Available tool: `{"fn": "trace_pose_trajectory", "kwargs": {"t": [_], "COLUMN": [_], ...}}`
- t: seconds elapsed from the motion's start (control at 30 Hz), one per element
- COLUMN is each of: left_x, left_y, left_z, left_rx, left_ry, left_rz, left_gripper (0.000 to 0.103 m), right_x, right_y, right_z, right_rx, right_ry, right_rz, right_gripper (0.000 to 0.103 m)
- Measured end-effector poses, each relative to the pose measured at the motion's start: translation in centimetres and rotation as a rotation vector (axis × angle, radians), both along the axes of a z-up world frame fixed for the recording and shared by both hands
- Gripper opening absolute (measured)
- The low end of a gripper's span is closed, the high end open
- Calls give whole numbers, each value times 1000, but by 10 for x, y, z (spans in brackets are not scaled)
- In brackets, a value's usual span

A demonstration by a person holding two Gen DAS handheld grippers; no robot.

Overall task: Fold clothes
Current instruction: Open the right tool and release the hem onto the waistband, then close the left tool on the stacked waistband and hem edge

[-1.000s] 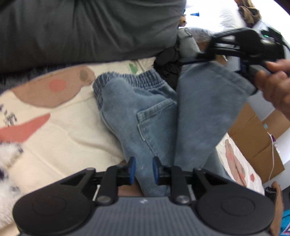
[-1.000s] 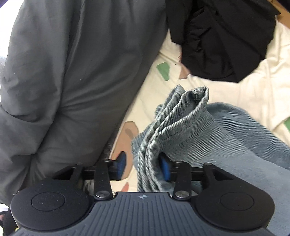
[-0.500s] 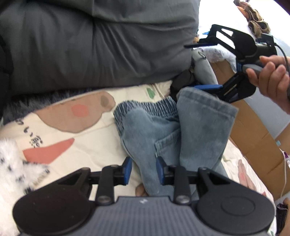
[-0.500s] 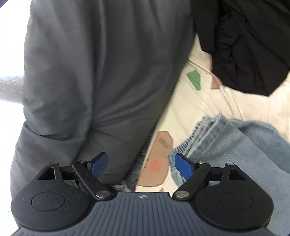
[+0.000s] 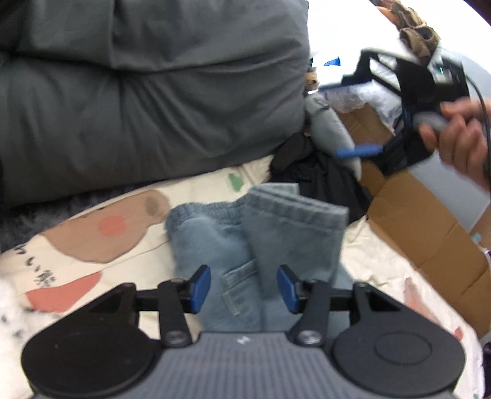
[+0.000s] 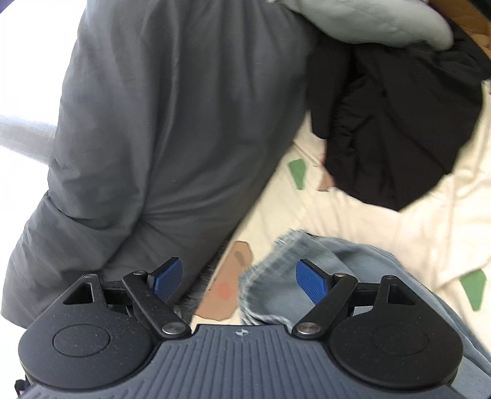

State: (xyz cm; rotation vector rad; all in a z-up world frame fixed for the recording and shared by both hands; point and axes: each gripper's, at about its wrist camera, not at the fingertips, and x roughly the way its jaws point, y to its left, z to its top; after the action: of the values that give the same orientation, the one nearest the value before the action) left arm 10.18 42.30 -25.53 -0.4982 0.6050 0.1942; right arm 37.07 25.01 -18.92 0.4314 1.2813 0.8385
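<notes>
Small light-blue jeans lie folded on a cream printed sheet, leg hem laid over the elastic waistband. My left gripper is open just above their near end, holding nothing. My right gripper is open and empty, lifted above the jeans' hem edge; it also shows in the left wrist view, up at the right, in a hand.
A big grey duvet bulks along the back. A black garment and a pale grey one are heaped beyond the jeans. Cardboard boxes stand off the bed's right side.
Both grippers let go of the jeans and opened. The right gripper rose away from the folded hem; the left gripper drew back. The jeans now lie folded on the sheet.
</notes>
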Motion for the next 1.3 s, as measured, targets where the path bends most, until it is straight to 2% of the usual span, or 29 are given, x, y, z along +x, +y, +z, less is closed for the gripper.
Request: {"fn": "trace_pose_trajectory", "kwargs": {"t": [0.17,0.33,0.4,0.47,0.5,0.63,0.83,0.97,1.1,1.3], "left_x": [22,46,54,62,65,76,79,73,64,63], "left_y": [-21,-46,-54,-62,-64,-68,-58,-49,-43,-33], "left_z": [9,18,19,21,21,19,24,23,18,9], "left_rx": [-14,-2,17,37,34,16,-21,-65,-94,-130], "left_ry": [-29,2,7,10,18,58,63,74,79,101], "left_rz": [-13,44,59,72,83,109,147,155,137,128], "left_gripper": [62,71,71,74,76,76,78,78,79,79], "right_x": [-19,-36,-42,-48,-51,-65,-88,-100,-115,-127], "right_y": [-45,-78,-83,-81,-80,-72,-51,-34,-27,-19], "right_z": [-18,-38,-44,-49,-52,-66,-81,-88,-88,-91], "right_rx": [-31,-91,-153,-192,-195,-158,-119,-131,-101,-81], "right_ry": [-38,-109,-154,-200,-217,-299,-425,-466,-501,-502], "right_rz": [-64,-48,-36,-3,14,54,66,90,133,166], "right_gripper": [86,84,74,62,61,61,61,61,61,61]}}
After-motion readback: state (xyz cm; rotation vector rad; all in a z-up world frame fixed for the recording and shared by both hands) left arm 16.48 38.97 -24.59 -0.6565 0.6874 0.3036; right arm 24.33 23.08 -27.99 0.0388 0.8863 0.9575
